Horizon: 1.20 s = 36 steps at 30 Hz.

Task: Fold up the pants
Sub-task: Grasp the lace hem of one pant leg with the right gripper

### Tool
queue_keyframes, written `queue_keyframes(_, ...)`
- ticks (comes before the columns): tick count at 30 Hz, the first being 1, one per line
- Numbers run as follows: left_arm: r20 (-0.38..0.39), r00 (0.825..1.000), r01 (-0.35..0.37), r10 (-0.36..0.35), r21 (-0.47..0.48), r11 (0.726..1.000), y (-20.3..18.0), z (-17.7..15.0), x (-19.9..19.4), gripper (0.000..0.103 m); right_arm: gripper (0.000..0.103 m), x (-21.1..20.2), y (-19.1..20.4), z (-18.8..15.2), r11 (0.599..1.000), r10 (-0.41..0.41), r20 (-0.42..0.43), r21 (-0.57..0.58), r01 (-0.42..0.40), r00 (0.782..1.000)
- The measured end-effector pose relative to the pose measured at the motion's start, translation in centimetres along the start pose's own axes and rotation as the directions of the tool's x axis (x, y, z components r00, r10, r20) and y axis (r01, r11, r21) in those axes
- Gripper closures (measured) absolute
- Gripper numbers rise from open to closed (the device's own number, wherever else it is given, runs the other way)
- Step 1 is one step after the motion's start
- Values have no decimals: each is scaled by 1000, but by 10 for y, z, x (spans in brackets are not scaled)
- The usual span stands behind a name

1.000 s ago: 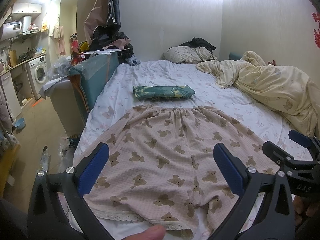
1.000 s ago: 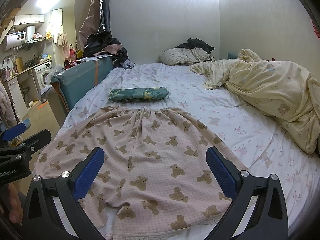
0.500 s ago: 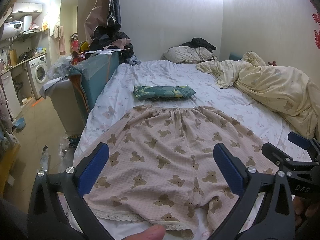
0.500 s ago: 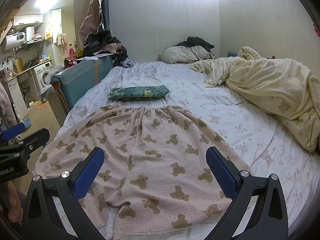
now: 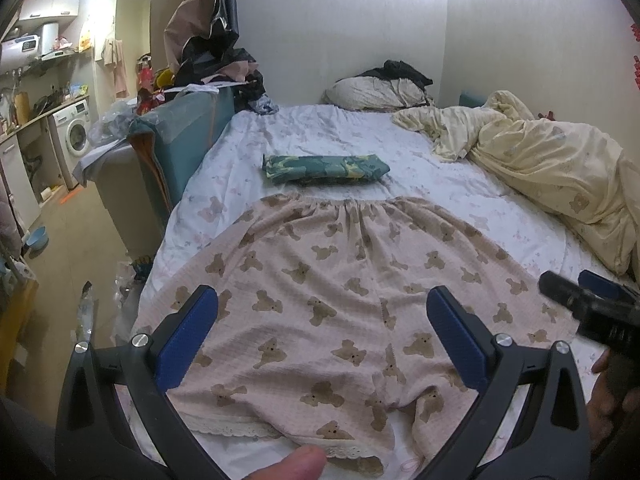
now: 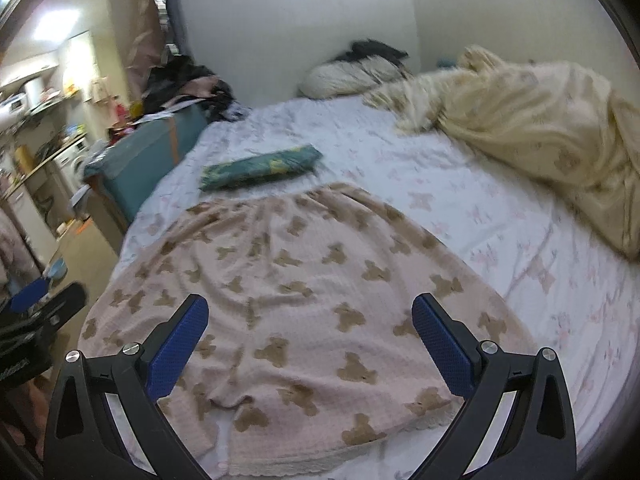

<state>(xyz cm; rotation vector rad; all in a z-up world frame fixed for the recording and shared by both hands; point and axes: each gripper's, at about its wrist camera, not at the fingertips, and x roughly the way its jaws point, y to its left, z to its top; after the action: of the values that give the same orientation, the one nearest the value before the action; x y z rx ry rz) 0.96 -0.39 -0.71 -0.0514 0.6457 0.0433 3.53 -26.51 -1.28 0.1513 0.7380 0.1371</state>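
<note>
The right gripper has swung since a moment ago: its view is now blurred and tilted, while the left gripper hangs as before. Both claws are spread wide, holding nothing. The pants lie flat on the bed, hems at the near edge, waistband just short of a green bundle. Only the left view shows a thumb. A duvet crowds the right; bare sheet lies between.
</note>
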Motion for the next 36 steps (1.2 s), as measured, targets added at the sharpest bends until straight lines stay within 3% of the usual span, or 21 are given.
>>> queue_keyframes(5,-19,1000,-13,13,5,1000,0,-1,10,0,0,28,-59,5,985,0,-129,174,22,992)
queue_keyframes(9,-42,999,-24,24,-3,1000,2,-1,19,0,0,55,-128,5,930,-21,-225,354,102,974)
queue_keyframes(11,-51,998,-37,37,-6,999,4,0,22,0,2,68,-171,-4,864,-23,-291,476,165,956)
queue_keyframes(14,-68,996,-55,53,-15,998,8,1,26,0,9,69,-223,-30,705,9,-330,672,229,944)
queue_keyframes(16,-79,995,-61,60,-20,998,11,1,29,0,9,64,-240,-42,647,-32,-359,704,293,933)
queue_keyframes(18,-103,993,-62,58,-34,998,13,1,32,0,10,64,-246,-49,632,-59,-390,698,337,919)
queue_keyframes(21,-129,990,-58,50,-56,997,17,1,35,0,15,71,-244,-53,656,-76,-445,652,381,892)
queue_keyframes(25,-133,990,-55,46,-68,996,20,1,32,0,15,72,-250,-53,653,-135,-456,626,425,880)
queue_keyframes(29,-128,991,-54,45,-74,996,21,1,28,0,17,70,-264,-56,621,-207,-467,616,484,860)
queue_keyframes(31,-126,991,-54,44,-73,996,21,2,28,0,28,74,-267,-59,623,-205,-485,606,495,850)
queue_keyframes(32,-126,991,-53,43,-73,996,22,3,27,0,47,75,-265,-57,641,-216,-486,584,498,847)
queue_keyframes(33,-124,991,-52,42,-75,996,22,4,26,0,72,77,-263,-55,659,-217,-480,570,490,850)
queue_keyframes(35,-121,992,-51,41,-75,996,22,6,26,0,97,77,-260,-52,686,-181,-454,578,443,873)
queue_keyframes(36,-121,992,-52,42,-74,996,22,6,26,0,100,77,-260,-52,689,-166,-444,587,425,881)
